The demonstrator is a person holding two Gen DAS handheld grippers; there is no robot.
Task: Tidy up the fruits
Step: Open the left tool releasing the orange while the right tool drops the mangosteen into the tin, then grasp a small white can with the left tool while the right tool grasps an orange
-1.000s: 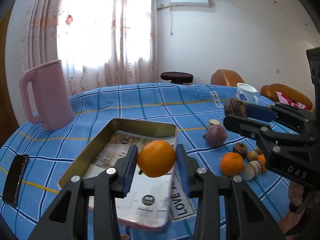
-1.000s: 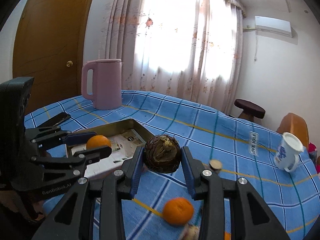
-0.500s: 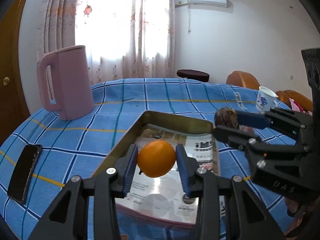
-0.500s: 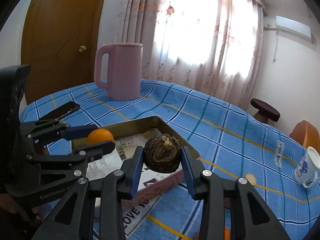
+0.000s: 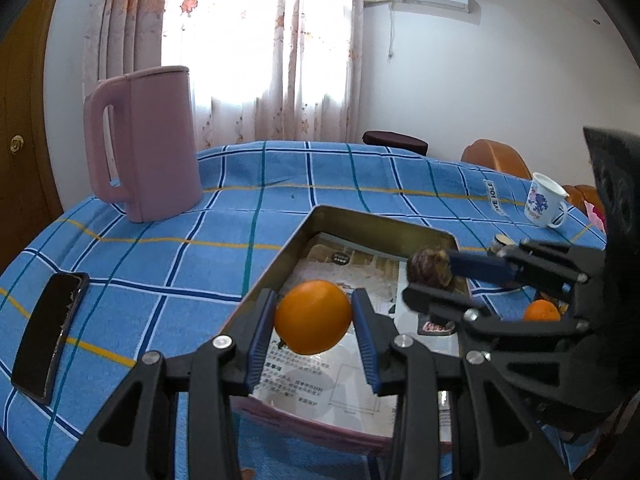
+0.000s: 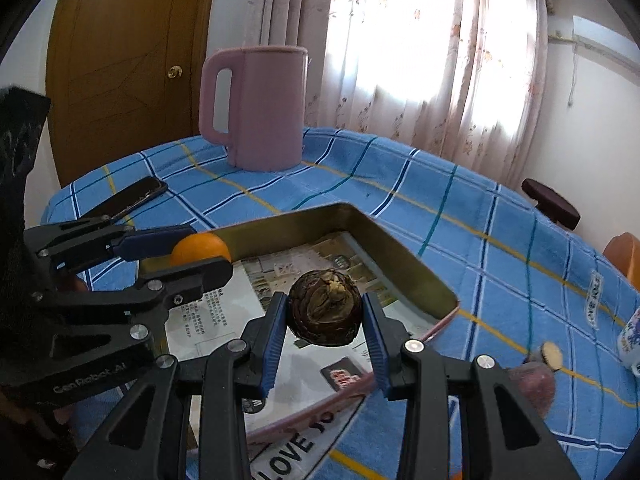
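Note:
My left gripper (image 5: 313, 332) is shut on an orange (image 5: 313, 316) and holds it above the near left part of a gold metal tray (image 5: 372, 220) lined with printed paper. My right gripper (image 6: 325, 320) is shut on a dark brown wrinkled fruit (image 6: 324, 307) and holds it above the tray (image 6: 404, 260), to the right of the orange (image 6: 200, 249). The right gripper with its brown fruit (image 5: 430, 270) also shows in the left wrist view. Another orange (image 5: 542, 312) and a purple fruit (image 6: 534, 388) lie on the cloth right of the tray.
A pink kettle (image 5: 146, 140) stands at the far left of the blue checked tablecloth (image 5: 160, 256). A black phone (image 5: 50, 330) lies at the left edge. A white mug (image 5: 544, 204) stands at the far right. A stool (image 5: 394, 144) and chairs stand beyond the table.
Both grippers have moved left with their fruits, from beside the loose fruit to over the tray. Neither grip has changed.

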